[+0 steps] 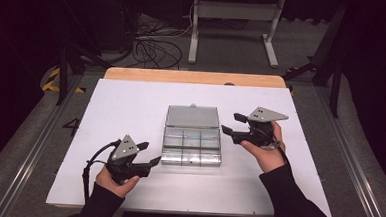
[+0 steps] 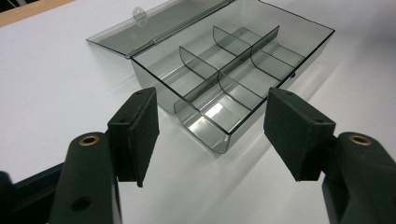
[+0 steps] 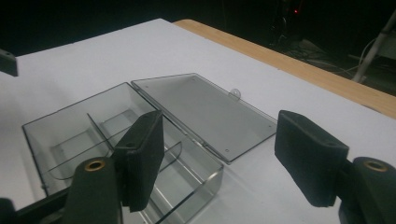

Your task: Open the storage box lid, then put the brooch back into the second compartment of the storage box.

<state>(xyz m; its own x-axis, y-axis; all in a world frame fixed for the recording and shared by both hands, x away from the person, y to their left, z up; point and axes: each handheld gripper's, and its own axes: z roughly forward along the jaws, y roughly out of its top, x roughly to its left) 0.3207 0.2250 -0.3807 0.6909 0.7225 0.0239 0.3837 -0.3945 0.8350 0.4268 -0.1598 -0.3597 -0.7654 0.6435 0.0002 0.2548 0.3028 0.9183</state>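
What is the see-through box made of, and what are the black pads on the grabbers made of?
The box looks like smoky grey clear plastic: the white table shows through its walls and dividers, and its edges shine. Its open lid looks the same. The pads on the left gripper look like matt black foam or rubber, dull and slightly grainy; which one is hard to tell.

Open clear box (image 1: pixel 192 138) on white table (image 1: pixel 126 105)

You see a smoky grey see-through box (image 1: pixel 192 146) on the white surface (image 1: pixel 121 104), its twelve-o'clock edge tan wood; your jaws are black.
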